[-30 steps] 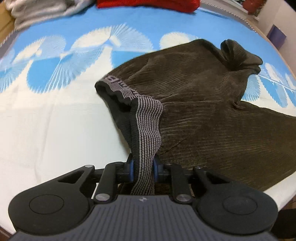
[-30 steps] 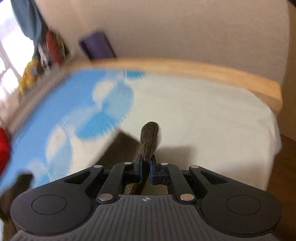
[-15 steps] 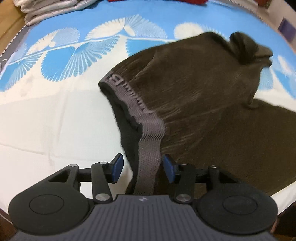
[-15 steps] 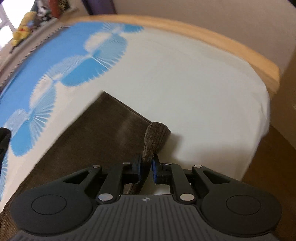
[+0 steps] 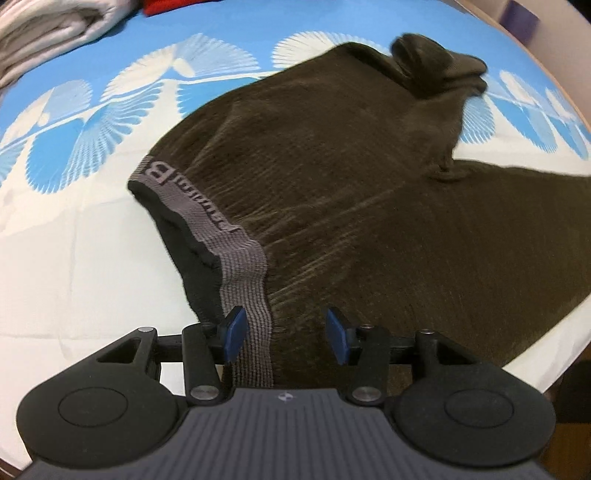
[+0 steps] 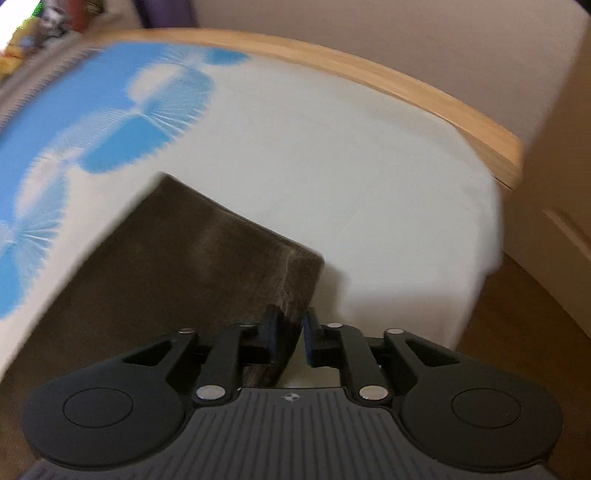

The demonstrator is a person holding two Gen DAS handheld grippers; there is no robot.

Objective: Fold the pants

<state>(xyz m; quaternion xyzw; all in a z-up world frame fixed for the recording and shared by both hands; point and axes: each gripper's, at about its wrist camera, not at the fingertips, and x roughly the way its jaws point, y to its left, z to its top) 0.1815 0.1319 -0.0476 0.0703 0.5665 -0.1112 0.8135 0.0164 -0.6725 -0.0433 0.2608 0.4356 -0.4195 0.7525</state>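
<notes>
Dark brown corduroy pants [image 5: 351, 177] lie spread on the bed, with a grey striped waistband [image 5: 236, 258] running toward my left gripper [image 5: 282, 334]. The left gripper is open; the waistband passes loosely between its blue pads [image 5: 232, 328], close to the left one. One pant leg is bunched at the far end [image 5: 436, 62]. In the right wrist view the other leg's hem end [image 6: 207, 251] lies on the sheet. My right gripper [image 6: 293, 334] holds the hem corner [image 6: 295, 284], with the jaws slightly parted around it.
The bed has a blue-and-white patterned sheet [image 5: 110, 110]. Folded grey-white laundry [image 5: 48, 33] and a red item [image 5: 166, 5] lie at the far left. A wooden bed frame [image 6: 406, 88] and the sheet's edge run to the right, with wood floor [image 6: 535, 314] beyond.
My left gripper has opened and let go of the waistband. My right gripper has lowered the hem onto the bed, the leg now lies flat, and its jaws have begun to part.
</notes>
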